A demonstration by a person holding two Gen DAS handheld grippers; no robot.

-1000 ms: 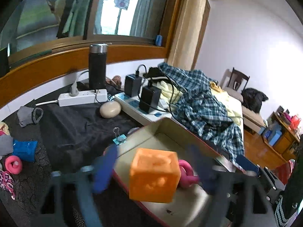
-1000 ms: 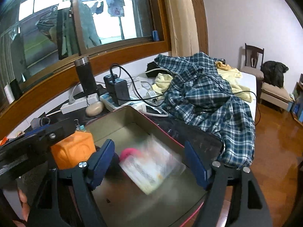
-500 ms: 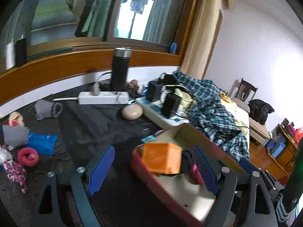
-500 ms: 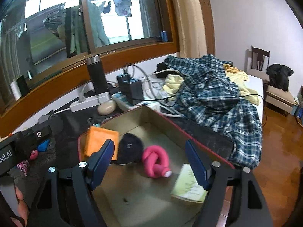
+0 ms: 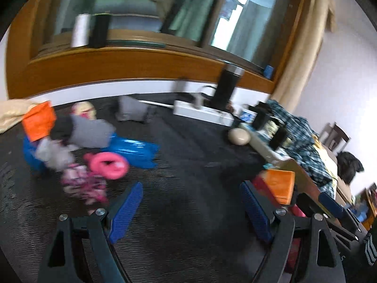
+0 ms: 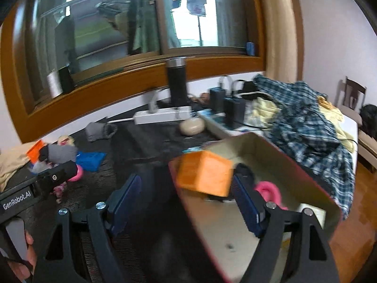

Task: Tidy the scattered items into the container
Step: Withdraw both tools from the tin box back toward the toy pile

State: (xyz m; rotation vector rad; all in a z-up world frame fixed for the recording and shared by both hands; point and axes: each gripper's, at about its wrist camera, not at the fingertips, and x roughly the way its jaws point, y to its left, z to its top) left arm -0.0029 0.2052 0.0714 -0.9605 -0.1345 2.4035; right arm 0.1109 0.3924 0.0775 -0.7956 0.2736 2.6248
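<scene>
My left gripper [image 5: 190,212] is open and empty over the dark mat. Ahead of it to the left lies a blurred pile: a pink ring [image 5: 108,165], a blue cloth [image 5: 136,151], a grey sock [image 5: 92,131], a pink patterned cloth [image 5: 82,184] and an orange packet [image 5: 38,121]. My right gripper [image 6: 185,202] is open with nothing between its fingers, above the near left corner of the cardboard box [image 6: 271,153]. Inside the box are an orange cube [image 6: 203,173], a pink knotted toy [image 6: 268,191], a black object [image 6: 243,168] and a pale packet [image 6: 311,210].
A white power strip [image 6: 162,115], a black flask [image 6: 176,82], a beige oval object [image 6: 192,126] and chargers [image 6: 232,110] line the window wall. Another grey sock [image 6: 100,131] lies on the mat. A plaid shirt [image 6: 306,122] covers the bed at right. A hand [image 6: 21,266] holds the left tool.
The orange cube left my left gripper and now sits in the box; the pale packet dropped from my right gripper into the box. Both grippers swung left, the left toward the pile.
</scene>
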